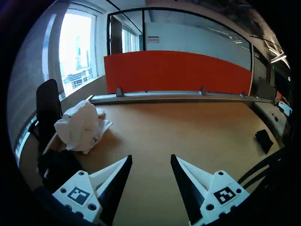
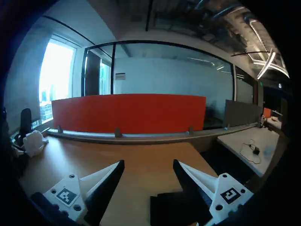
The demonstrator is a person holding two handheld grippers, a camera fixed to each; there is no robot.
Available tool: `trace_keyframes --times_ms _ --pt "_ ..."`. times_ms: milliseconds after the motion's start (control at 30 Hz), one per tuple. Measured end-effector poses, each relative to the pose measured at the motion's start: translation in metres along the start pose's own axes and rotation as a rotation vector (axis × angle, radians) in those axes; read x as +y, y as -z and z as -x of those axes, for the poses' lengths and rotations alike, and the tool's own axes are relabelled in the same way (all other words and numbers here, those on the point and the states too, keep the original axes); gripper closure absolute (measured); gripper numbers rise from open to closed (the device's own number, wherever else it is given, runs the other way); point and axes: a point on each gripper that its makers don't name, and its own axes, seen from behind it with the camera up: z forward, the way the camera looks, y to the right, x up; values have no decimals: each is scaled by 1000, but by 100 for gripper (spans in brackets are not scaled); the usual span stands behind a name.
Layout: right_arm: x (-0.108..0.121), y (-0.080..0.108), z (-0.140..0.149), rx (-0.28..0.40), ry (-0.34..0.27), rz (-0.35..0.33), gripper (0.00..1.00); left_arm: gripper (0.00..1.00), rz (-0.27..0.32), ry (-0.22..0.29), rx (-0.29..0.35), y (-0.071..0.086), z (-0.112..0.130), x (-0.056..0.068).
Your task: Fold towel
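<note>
A crumpled white towel (image 1: 83,126) lies in a heap on the wooden table (image 1: 180,128), at its left side near the edge. My left gripper (image 1: 150,160) hovers open above the table, to the right of the towel and nearer than it, with nothing between its fingers. In the right gripper view the same towel (image 2: 34,142) appears small at the far left of the table (image 2: 113,162). My right gripper (image 2: 148,164) is open over the table's right part, well away from the towel, and holds nothing.
An orange divider panel (image 1: 177,71) runs along the table's far edge. A black chair (image 1: 48,105) stands left of the towel. A small black object (image 1: 264,140) lies at the table's right side, and appears below my right gripper (image 2: 173,207). A white desk (image 2: 252,147) stands to the right.
</note>
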Motion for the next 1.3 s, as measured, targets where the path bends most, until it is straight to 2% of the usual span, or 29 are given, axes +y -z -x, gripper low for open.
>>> trace_keyframes --times_ms 100,400,633,900,1033,1300 --pt "-13 0 -6 10 0 -14 0 25 5 9 29 -2 -12 3" --pt "-53 -2 -21 41 -5 -54 0 25 -15 35 121 -1 -44 -5" --pt "-84 -2 -31 63 -17 -83 0 25 -3 38 170 -1 -63 -3" --pt "-122 -3 -36 74 -24 -125 0 25 3 71 217 3 -80 -7" --pt "-131 -5 -36 70 -25 -132 0 25 14 85 243 4 -88 -6" --pt "-144 -4 -44 68 -22 -141 0 25 27 65 289 7 -102 -1"
